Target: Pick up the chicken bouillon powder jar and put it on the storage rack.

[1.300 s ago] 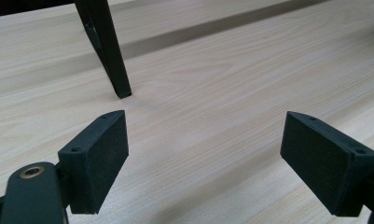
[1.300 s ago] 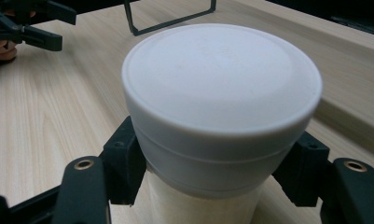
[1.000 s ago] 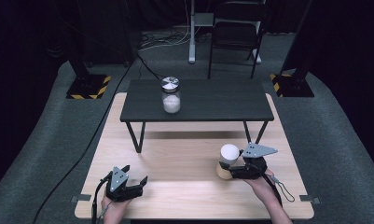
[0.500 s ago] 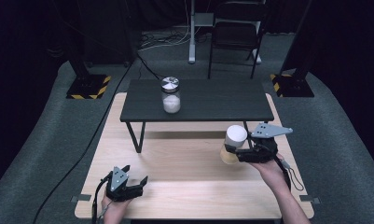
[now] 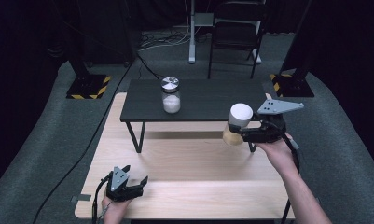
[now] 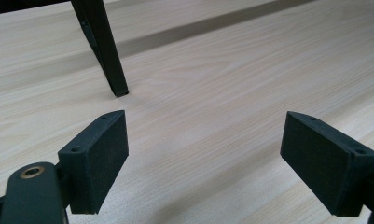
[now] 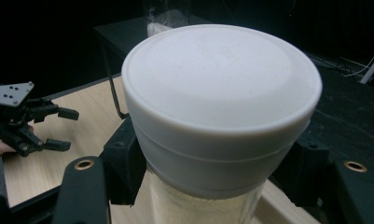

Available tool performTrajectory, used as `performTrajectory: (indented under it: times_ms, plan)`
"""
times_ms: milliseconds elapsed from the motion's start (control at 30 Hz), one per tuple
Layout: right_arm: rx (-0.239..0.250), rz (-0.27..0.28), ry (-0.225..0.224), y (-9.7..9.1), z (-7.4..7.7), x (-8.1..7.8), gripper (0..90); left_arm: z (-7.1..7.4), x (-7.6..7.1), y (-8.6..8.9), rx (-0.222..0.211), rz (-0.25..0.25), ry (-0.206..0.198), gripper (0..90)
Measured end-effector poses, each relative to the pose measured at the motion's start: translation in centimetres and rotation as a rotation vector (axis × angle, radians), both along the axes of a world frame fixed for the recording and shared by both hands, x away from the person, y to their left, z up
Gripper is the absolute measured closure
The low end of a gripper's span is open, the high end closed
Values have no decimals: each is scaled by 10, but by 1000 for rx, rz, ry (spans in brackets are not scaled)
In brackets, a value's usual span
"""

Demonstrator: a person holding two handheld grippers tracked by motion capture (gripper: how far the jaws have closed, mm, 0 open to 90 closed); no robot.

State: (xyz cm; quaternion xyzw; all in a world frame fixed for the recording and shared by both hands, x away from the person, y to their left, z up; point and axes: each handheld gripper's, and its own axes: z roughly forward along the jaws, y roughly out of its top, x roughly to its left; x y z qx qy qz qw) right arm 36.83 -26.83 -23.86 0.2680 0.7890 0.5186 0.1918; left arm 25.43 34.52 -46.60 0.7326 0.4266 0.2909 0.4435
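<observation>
A jar [image 5: 237, 125] with a white lid [image 7: 221, 79] and pale, sandy contents hangs in the air above the right side of the light wood table [image 5: 184, 168], pinched at its glass wall just below the lid by the right gripper [image 5: 250, 134]. The jar stands roughly upright, its long axis near vertical and the lid on top, close beside the near right corner of the low black stand [image 5: 198, 100].

The right gripper view brings the lid close: round, smooth, matte plastic, slightly dished on top with a rolled rim, and below it a strip of clear glass over fine beige grain. The black fingers [image 7: 124, 163] press on either side of the jar. Farther off in that view, the left gripper [image 7: 58, 128] rests on the table.

The high view alone gives the setting: a second jar [image 5: 170, 95], metal-lidded and half full of white grains, stands on the black stand toward its left.

The left gripper [image 5: 128, 184] sits at the table's near left edge in a hand [image 5: 112, 207]. Its own view shows flat, rubbery black fingers [image 6: 98, 158] spread wide over bare wood grain, nothing between them, and one leg [image 6: 103, 46] of the stand ahead.
</observation>
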Motion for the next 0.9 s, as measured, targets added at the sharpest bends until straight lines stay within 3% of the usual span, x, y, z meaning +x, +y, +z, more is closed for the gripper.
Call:
performTrajectory:
  times_ms: [400,900]
  plan:
    - [14,-9,-26,9,24,16,340,0,0,0,-1,-1,1,147]
    - [-5,-175,-37,41,41,43,339,0,1,0,0,-4,3,148]
